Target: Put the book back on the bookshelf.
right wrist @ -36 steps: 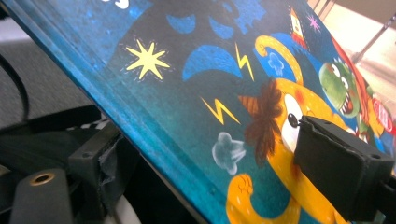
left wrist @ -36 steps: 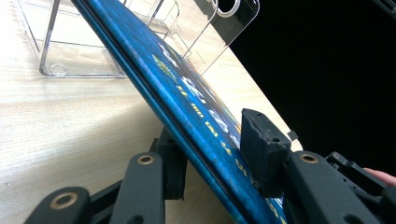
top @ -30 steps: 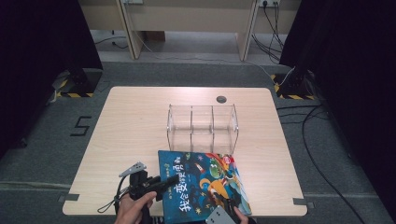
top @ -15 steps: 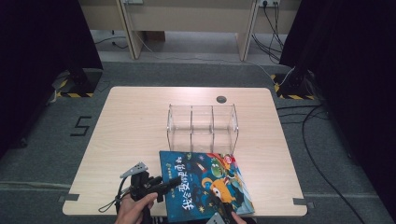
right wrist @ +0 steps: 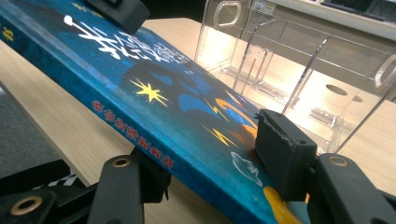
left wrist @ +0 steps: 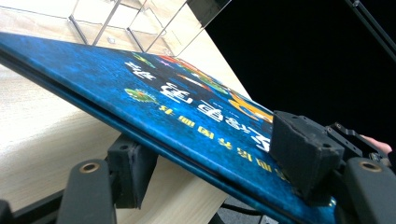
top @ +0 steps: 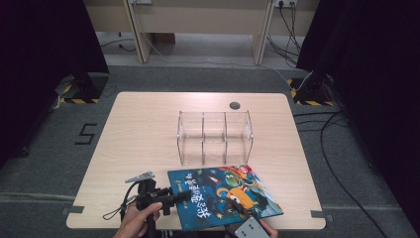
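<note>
The left gripper point(top: 179, 197) is clamping the blue picture book point(top: 223, 195) at its left edge, one jaw above and one below. The right gripper point(top: 237, 208) is pinching its near edge likewise. The book is tilting above the table point(top: 143, 129), before the clear divided organizer point(top: 214, 136). The right gripper's body is running off the high view's bottom edge.

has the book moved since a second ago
Yes. The book has slid slightly toward the person, away from the clear organizer, and turned a little.

Even overhead light, dark surrounds; glare on clear organizer point(right wrist: 299, 70); high view soft.
</note>
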`<move>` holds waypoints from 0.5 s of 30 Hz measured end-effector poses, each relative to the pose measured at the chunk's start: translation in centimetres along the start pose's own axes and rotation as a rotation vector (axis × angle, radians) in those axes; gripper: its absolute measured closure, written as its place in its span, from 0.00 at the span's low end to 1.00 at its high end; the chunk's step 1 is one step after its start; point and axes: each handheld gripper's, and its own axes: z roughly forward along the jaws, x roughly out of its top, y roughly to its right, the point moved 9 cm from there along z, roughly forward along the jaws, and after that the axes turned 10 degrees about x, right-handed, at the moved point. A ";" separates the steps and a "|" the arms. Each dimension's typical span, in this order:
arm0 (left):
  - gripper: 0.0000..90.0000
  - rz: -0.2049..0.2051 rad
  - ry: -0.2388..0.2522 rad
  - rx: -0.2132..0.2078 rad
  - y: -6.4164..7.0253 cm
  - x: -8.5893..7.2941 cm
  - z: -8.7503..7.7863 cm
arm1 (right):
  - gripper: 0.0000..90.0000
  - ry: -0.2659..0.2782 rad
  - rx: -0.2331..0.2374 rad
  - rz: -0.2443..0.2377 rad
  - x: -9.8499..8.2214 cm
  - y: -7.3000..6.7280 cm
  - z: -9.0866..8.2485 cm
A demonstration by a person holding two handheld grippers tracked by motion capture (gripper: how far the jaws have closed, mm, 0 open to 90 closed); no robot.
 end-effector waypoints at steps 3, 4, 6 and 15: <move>0.35 0.002 0.003 -0.003 -0.2 0.2 -0.1 | 0.53 0.005 0.004 0.010 0.0 0.0 0.0; 0.34 -0.007 0.002 -0.013 -0.2 0.3 -0.1 | 0.53 0.009 0.007 0.013 0.1 0.1 0.0; 0.34 -0.015 0.001 -0.027 -0.6 0.6 -0.2 | 0.53 0.015 0.013 0.026 0.2 0.2 -0.1; 0.31 -0.016 0.046 -0.007 -2.1 1.6 -0.7 | 0.52 0.029 0.026 0.048 0.3 0.5 -0.7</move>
